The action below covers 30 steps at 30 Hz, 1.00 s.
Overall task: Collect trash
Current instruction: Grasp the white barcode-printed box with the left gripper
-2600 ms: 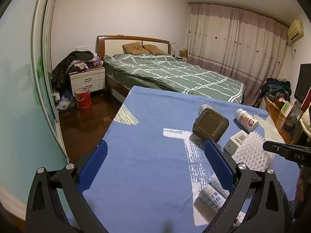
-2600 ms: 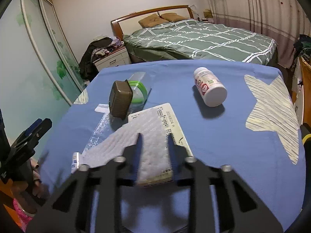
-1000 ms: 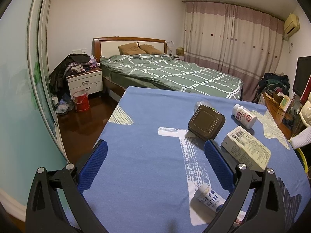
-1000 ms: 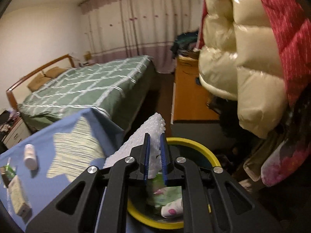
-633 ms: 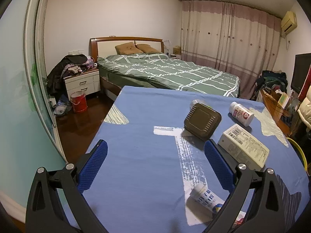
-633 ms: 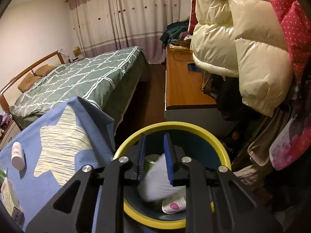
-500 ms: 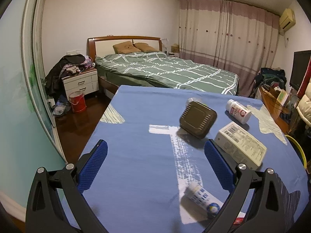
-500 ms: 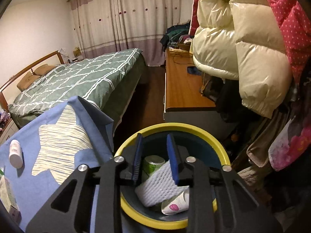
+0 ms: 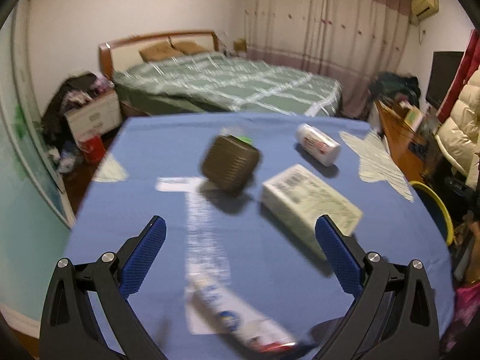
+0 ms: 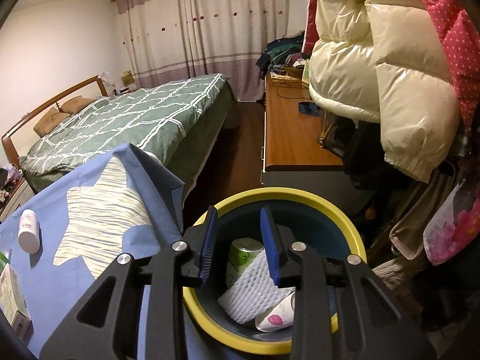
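My right gripper [image 10: 238,241] is open and empty, held over the yellow-rimmed bin [image 10: 345,225]. In the bin lie the white foam net [image 10: 249,291], a green can [image 10: 241,255] and a white cup [image 10: 277,312]. My left gripper [image 9: 240,252] is open wide above the blue table [image 9: 150,156]. On the table are a white box [image 9: 309,201], a dark brown container [image 9: 231,165], a white pill bottle [image 9: 318,148] and a white tube [image 9: 237,318] between the jaws at the near edge. The left wrist view is blurred.
A bed with a green quilt [image 10: 129,120] stands behind the table. A wooden desk [image 10: 291,138] and hanging puffy coats [image 10: 375,69] crowd the bin's right side. The bin also shows at the table's right edge in the left wrist view [image 9: 435,204]. A nightstand [image 9: 90,117] is at the far left.
My right gripper carried the foam net from the table to the bin, opened and let it drop in. My left gripper has moved forward and right over the table.
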{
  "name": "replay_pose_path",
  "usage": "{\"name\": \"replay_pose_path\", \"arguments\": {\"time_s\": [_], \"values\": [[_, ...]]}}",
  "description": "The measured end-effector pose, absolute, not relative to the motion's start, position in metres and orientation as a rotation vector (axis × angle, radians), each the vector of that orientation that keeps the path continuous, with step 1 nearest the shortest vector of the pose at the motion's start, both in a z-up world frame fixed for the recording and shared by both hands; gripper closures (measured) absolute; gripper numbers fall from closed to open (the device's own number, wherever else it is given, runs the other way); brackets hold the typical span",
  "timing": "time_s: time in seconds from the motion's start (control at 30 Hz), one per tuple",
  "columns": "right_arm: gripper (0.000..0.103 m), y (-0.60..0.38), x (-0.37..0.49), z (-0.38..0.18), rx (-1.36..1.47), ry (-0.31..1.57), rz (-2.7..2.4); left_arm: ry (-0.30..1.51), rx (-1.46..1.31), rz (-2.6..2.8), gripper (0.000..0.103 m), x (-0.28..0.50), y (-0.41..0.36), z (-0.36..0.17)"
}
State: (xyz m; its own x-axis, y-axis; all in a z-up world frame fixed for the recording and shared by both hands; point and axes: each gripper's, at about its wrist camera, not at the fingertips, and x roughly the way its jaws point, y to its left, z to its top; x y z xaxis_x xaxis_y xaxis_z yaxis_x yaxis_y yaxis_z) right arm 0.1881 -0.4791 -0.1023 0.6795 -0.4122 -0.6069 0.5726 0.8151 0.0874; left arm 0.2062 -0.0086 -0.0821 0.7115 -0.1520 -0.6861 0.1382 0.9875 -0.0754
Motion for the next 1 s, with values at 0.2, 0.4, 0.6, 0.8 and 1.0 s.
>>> {"name": "replay_pose_path", "arguments": {"time_s": [0.2,0.4,0.6,0.8,1.0], "values": [[0.07,-0.476,0.191,-0.104,0.272,0.615,-0.548,0.951,-0.081,-0.199,0.005,0.247,-0.052,-0.101],[0.07,-0.476,0.193,-0.105,0.281,0.619,-0.531,1.071,-0.134,-0.169,0.005,0.282,-0.083,-0.121],[0.069,-0.477,0.193,-0.105,0.299,0.619,-0.504,1.121,-0.135,-0.07,0.005,0.302,-0.104,-0.132],[0.064,-0.477,0.192,-0.104,0.321,0.611,-0.473,1.133,-0.147,-0.025,0.005,0.309,-0.122,-0.137],[0.064,-0.478,0.191,-0.103,0.337,0.606,-0.445,1.151,-0.099,-0.022,0.005,0.31,-0.14,-0.146]]}}
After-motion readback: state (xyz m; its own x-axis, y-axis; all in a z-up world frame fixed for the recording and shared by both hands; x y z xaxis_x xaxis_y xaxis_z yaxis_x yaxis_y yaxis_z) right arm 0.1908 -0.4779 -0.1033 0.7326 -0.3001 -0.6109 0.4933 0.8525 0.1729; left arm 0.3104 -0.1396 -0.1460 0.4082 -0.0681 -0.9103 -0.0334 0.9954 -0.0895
